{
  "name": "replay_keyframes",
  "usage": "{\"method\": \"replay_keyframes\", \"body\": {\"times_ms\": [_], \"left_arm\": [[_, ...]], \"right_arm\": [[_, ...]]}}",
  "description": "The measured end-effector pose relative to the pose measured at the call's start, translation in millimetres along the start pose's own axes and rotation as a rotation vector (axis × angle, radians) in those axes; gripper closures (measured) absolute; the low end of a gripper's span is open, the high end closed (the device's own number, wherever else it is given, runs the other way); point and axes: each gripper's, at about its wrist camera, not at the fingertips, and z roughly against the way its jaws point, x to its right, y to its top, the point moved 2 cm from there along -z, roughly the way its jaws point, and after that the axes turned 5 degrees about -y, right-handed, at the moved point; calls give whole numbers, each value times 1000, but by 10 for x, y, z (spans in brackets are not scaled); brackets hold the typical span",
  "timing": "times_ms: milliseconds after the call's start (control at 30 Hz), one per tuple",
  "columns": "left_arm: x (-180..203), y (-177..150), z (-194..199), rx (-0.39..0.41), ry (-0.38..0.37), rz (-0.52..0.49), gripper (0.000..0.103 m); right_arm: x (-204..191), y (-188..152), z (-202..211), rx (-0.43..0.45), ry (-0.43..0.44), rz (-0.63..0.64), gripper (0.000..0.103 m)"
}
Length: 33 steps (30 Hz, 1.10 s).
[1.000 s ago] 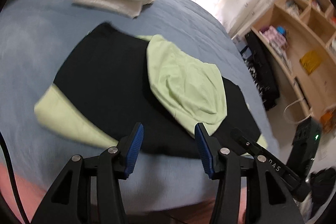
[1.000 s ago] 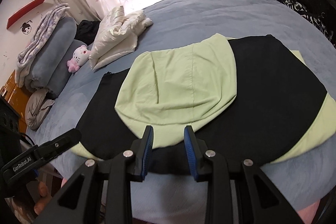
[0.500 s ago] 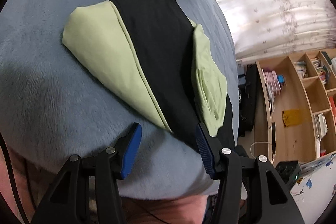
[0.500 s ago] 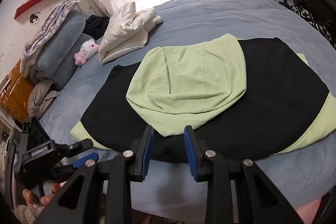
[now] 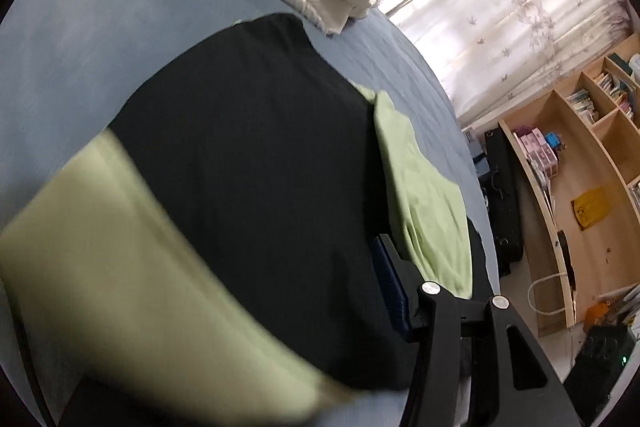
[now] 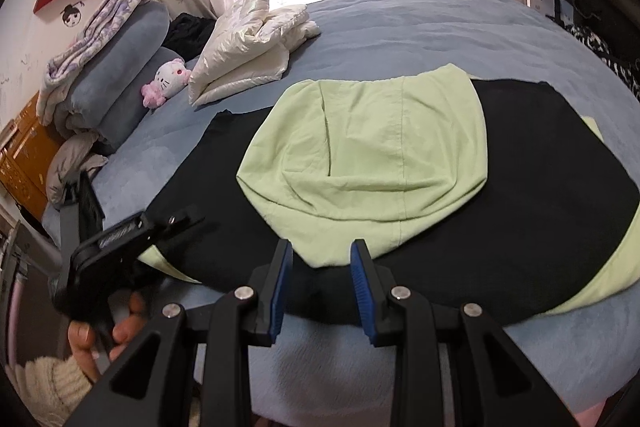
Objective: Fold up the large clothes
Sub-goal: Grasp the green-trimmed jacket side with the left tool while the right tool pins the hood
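Observation:
A black hoodie with light green sleeves lies flat on the blue-grey bed. Its green hood is folded onto the black body. My right gripper hovers open over the near hem, just below the hood's tip, with nothing between its fingers. My left gripper is low at the garment's left end, by the green sleeve. In the left wrist view the gripper shows only its right finger, lying on the black body. The blurred sleeve hides the other finger, and the gap stays wide.
A folded cream jacket lies beyond the hoodie. Rolled grey bedding and a pink-and-white plush toy sit at the bed's far left. A wooden bookshelf and a black case stand past the bed's right side. A hand holds the left gripper.
My left gripper has sunk and rolled toward the hoodie's left green sleeve, which now fills the near view and covers one finger. The right gripper has barely moved.

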Motion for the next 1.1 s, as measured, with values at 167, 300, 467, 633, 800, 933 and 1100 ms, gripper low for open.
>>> {"method": "replay_keyframes", "body": {"times_ms": [167,300,467,633,800,933,1100], "left_arm": [[-68,180,-110,56,-7,35,71],[-5,174,-119,78,54,-15,88],[228,154,-2,136,105,-167,91],[459,147,39,172,151,-275,91],[806,219,62,210,160,-379,91],[1226,211,46,249,152,-492,92],[1779,163,-39,257,102,-599,92]], "right_arm": [[15,240,-130,31,-64,26,78],[48,561,-369,61,-122,37,87],[43,837,-877,56,-202,74,91],[-10,643,-1357,-93,-240,159,92],[-16,495,-1259,-99,-215,194,92],[21,368,-1159,-88,-170,167,92],[137,261,-1038,-87,-71,71,92]]}}
